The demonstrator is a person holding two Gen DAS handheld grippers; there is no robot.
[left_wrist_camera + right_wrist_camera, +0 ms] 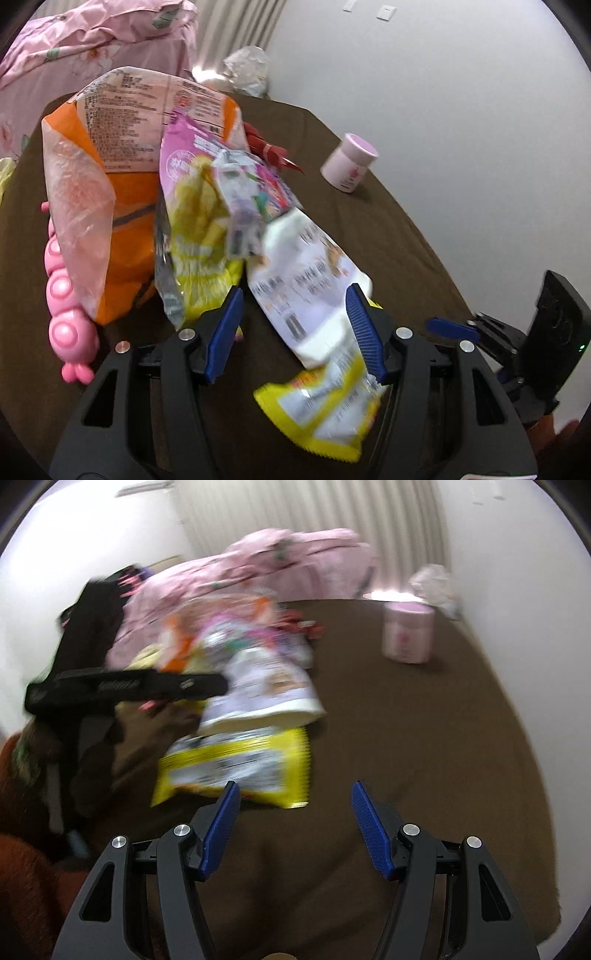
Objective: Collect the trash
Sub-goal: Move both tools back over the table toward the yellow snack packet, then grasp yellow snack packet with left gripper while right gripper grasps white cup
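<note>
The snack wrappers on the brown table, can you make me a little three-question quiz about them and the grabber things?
1. True or false: the left gripper is squeezed shut on the white packet.
2. Which wrapper lies closest to the right gripper?
A. the yellow packet
B. the orange bag
C. the red wrapper
3. Fill in: the pink jar stands apart from the pile, near the white ____.

Key
1. False. Its blue fingers are spread wide, with the packet lying between them.
2. A
3. wall
</note>
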